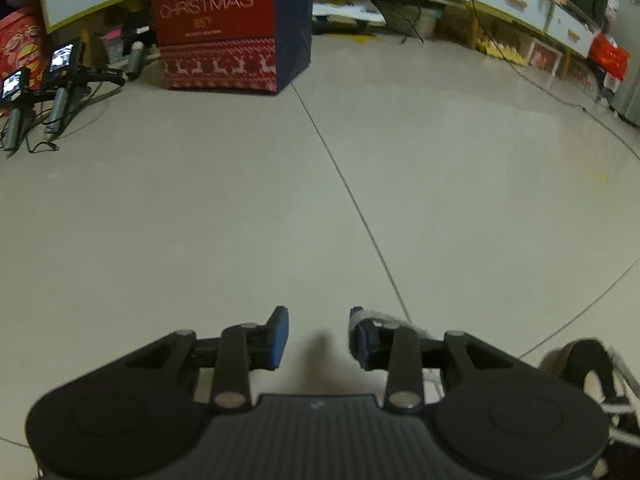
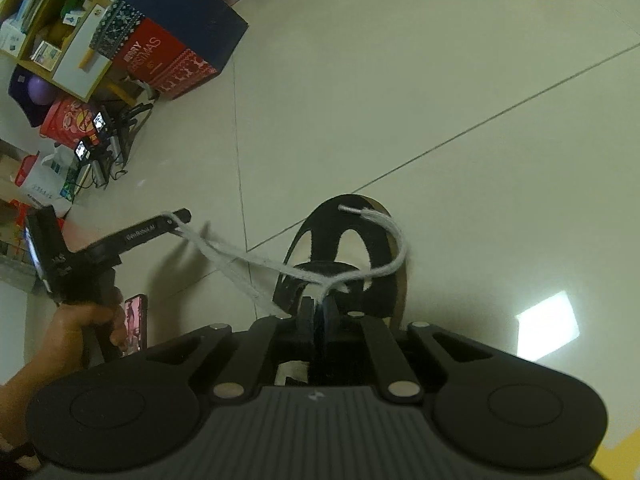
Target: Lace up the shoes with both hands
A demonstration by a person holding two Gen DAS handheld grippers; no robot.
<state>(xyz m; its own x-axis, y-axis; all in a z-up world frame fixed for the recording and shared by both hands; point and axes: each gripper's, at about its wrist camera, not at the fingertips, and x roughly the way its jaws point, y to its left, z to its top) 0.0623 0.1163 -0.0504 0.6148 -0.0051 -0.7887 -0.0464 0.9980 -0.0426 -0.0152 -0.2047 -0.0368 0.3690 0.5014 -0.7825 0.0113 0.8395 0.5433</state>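
On the tiled floor (image 1: 240, 200), the black strapped shoe (image 2: 352, 240) lies just beyond the right gripper (image 2: 318, 304). The white lace (image 2: 256, 264) runs from the left gripper (image 1: 318, 320) across to the shoe's near straps, then loops up. Its free tip rests over the far strap.

Progress: judged early. No crossed rows and no bow are visible, so threading, tightening and tying all remain.

Finger state:
- Left: fingers released and spread, with the lace draped over one finger and not pinched.
- Right: fingers nearly together, with the lace entering the narrow gap. Whether the pads press on it cannot be determined.

Clearance: the floor is open to the right of the shoe and on its far side. On the left, a phone (image 2: 134, 324) lies near the person's left hand (image 2: 80, 320). Far left stand a Christmas box (image 1: 224, 28) and spare handheld rigs (image 1: 60, 80), well apart from the shoe. The slack lace span between the grippers is judged the main snag risk.
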